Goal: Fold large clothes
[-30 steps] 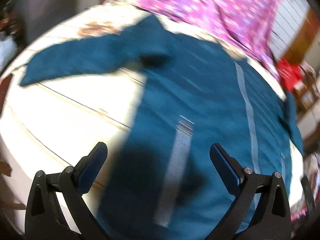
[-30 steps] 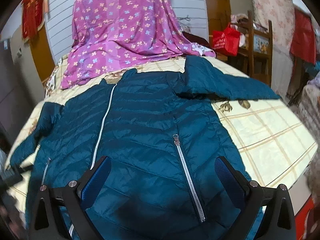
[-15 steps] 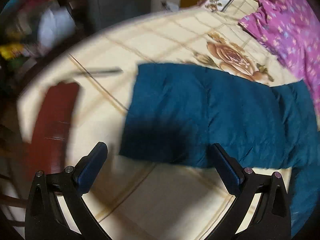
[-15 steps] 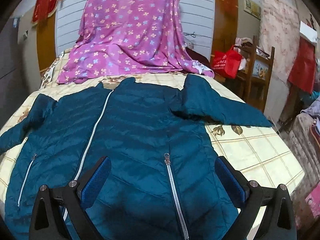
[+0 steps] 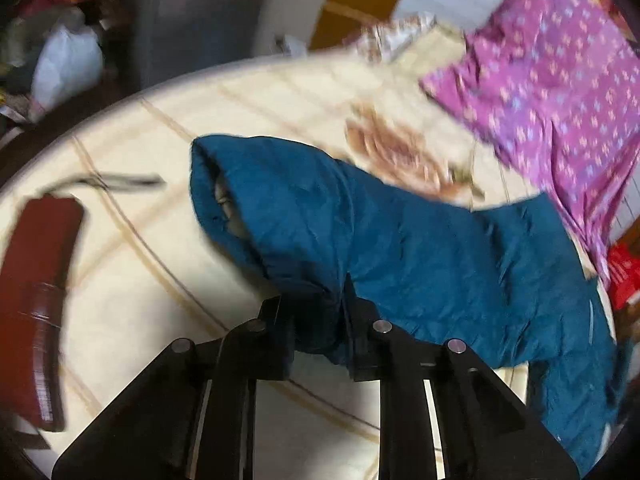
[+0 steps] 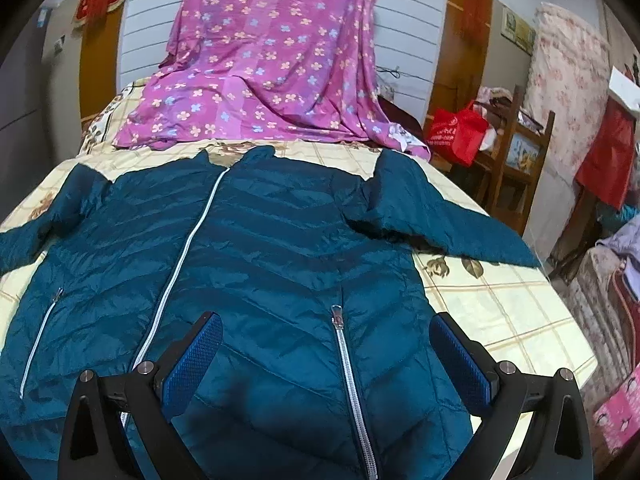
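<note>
A bed (image 6: 500, 312) is covered with a cream checked sheet printed with roses. A purple flowered cloth (image 6: 272, 52) is draped over its white slatted headboard (image 6: 408, 28). To the right, a wooden chair (image 6: 520, 160) and a red bag (image 6: 456, 134) are seen beside floral curtains (image 6: 568, 92).

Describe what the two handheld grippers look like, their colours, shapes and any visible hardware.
Both are matte black scissor-style linkages with flat angular arms joined by round silver pivot pins. The right gripper has two long fingers faced with bright blue pads textured in a fine dotted grid. The left gripper shows the same black frame and silver pins; its pads are hidden. No cables, markings, hands or sleeves show.
</note>
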A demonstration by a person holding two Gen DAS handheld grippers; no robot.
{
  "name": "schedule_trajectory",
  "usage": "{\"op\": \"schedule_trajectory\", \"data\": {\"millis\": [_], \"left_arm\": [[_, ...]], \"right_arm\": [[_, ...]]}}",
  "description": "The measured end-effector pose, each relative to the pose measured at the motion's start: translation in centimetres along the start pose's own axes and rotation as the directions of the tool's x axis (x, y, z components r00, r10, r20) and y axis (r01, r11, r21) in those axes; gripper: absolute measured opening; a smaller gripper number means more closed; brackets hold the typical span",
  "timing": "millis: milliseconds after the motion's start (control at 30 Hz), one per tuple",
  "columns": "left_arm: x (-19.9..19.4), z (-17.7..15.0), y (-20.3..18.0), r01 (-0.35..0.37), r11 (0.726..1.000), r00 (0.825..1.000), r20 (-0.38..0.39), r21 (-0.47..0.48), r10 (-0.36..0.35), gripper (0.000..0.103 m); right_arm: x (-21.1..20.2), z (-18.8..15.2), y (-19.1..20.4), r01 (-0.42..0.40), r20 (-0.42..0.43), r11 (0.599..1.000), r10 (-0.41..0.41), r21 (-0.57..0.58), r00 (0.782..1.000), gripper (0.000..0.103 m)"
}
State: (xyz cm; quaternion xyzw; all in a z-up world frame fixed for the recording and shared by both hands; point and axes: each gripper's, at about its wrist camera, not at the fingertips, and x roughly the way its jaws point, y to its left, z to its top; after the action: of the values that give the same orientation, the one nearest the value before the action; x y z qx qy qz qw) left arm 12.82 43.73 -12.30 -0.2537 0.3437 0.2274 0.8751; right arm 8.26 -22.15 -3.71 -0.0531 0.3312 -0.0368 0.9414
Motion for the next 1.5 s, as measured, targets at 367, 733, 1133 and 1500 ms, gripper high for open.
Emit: {"op": "schedule_trajectory", "data": {"millis": [367, 733, 1133, 1500], "left_arm": [[-6.5, 4.7, -4.0, 0.034, 0.999, 0.989, 0.142, -0.002, -0.033, 0.016], [-8.1, 0.6, -25.4, 0.337, 0.909, 0.930, 0.066, 0.246, -0.362, 0.016], [-2.7, -9.8, -43.3, 0.447, 0.820, 0.893, -0.129, 0.357, -0.431, 0.015], [-0.5, -17.7, -53.0, 0.572, 0.712, 0.821, -0.284, 0.408, -0.496, 0.015]], "right_arm": [[0.2, -0.1, -0.6, 0.028, -0.022, 1.000, -0.028, 0.004, 0.999, 0.102], [2.2, -0.5, -4.0, 0.068, -0.107, 0.990, -0.054, 0.125, 0.993, 0.102], [1.4, -1.4, -7.0, 0.082, -0.097, 0.979, -0.064, 0.188, 0.993, 0.102], [2.7, -1.8, -8.1, 0.054, -0.139, 0.968, -0.020, 0.243, 0.990, 0.102]]}}
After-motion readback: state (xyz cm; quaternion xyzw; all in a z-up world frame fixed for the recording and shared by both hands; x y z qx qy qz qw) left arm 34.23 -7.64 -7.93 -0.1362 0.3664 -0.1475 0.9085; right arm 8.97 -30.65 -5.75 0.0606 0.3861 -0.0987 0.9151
